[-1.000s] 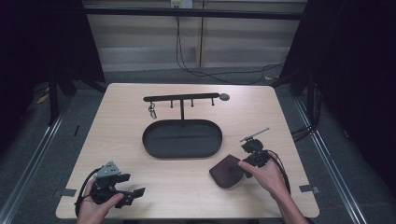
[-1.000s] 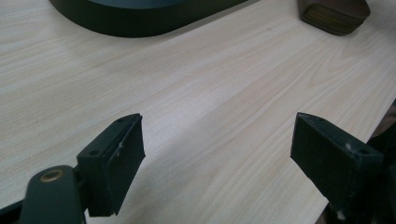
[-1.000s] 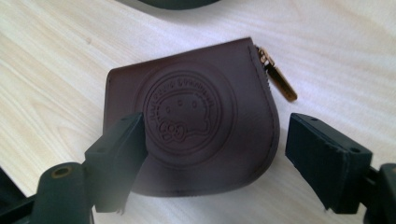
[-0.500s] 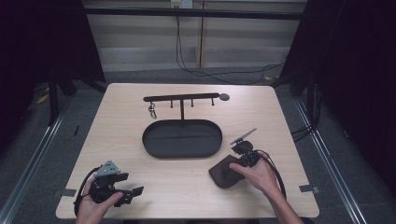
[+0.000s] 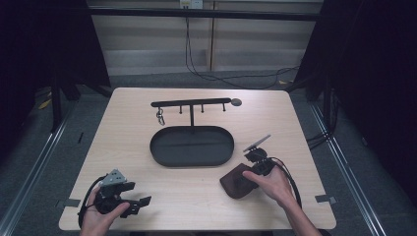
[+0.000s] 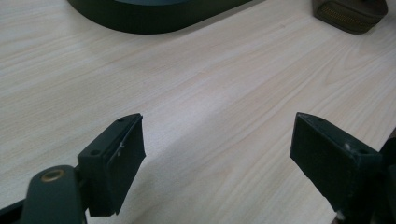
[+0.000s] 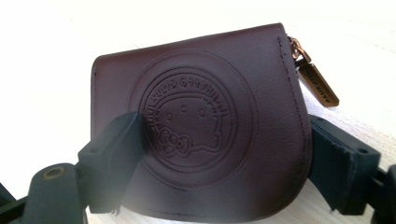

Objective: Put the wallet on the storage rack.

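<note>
One oval tray (image 5: 192, 146) beside brown pouch (image 5: 237, 180)

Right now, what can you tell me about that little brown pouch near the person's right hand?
The pouch is a small dark-brown coin purse, leather by the look of it, with a rounded edge and stitched seam. A cartoon cat face inside a ring of letters is embossed on its face. A coppery zipper pull hangs at one corner. It lies flat on the light wooden table, just right of the black oval tray. The right claw straddles it, jaws open on either side.
</note>
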`<state>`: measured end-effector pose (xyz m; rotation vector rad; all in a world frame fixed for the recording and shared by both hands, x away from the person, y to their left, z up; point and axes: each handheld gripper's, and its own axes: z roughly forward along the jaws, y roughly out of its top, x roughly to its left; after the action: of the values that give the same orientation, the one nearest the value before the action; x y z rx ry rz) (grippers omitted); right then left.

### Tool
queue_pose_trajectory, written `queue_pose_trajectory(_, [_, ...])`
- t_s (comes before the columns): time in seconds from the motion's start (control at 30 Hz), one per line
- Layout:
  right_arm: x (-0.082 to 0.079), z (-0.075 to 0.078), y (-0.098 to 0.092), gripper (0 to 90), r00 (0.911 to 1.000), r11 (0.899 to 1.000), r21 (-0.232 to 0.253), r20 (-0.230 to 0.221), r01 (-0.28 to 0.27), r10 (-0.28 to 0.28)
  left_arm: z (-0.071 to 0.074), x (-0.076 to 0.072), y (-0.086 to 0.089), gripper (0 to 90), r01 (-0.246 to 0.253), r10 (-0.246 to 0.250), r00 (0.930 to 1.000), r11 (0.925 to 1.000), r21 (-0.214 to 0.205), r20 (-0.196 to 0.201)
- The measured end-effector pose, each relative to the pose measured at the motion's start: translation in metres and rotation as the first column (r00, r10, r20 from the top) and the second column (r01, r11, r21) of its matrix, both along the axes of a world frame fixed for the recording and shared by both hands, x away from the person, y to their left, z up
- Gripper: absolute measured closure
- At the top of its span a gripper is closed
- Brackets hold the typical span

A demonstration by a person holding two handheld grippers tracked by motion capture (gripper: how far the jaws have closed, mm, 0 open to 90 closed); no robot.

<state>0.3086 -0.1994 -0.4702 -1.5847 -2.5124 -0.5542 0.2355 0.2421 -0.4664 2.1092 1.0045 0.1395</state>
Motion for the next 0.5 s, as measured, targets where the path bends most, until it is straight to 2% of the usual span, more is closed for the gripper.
queue_pose_trajectory(0.07, [0.000,0.000,0.000,18.7,1.0000,1.000,0.000,0.000,0.000,0.000,0.000,0.000,0.000,17.7,-0.002,0.002,1.0000,1.0000,-0.004,0.004])
queue_pose_trajectory(0.1, [0.001,0.001,-0.002,22.8,1.0000,1.000,0.002,0.000,0.007,-0.007,0.000,0.000,0.001,17.7,0.000,0.000,1.0000,1.0000,-0.003,0.002])
queue_pose_trajectory(0.2, [0.001,0.003,-0.005,27.0,0.9998,1.000,0.012,0.005,0.019,-0.019,0.000,0.000,0.001,17.7,-0.005,0.005,1.0000,1.0000,-0.004,0.006])
queue_pose_trajectory(0.23, [0.002,0.004,-0.008,30.7,0.9992,0.999,0.020,0.003,0.040,-0.040,0.000,0.000,0.001,17.7,-0.008,0.008,1.0000,1.0000,-0.005,0.004])
queue_pose_trajectory(0.5, [0.001,0.008,-0.011,38.4,0.9983,0.998,0.010,0.009,0.057,-0.057,0.000,0.000,0.001,17.7,-0.009,0.009,0.9999,0.9999,-0.013,0.003])
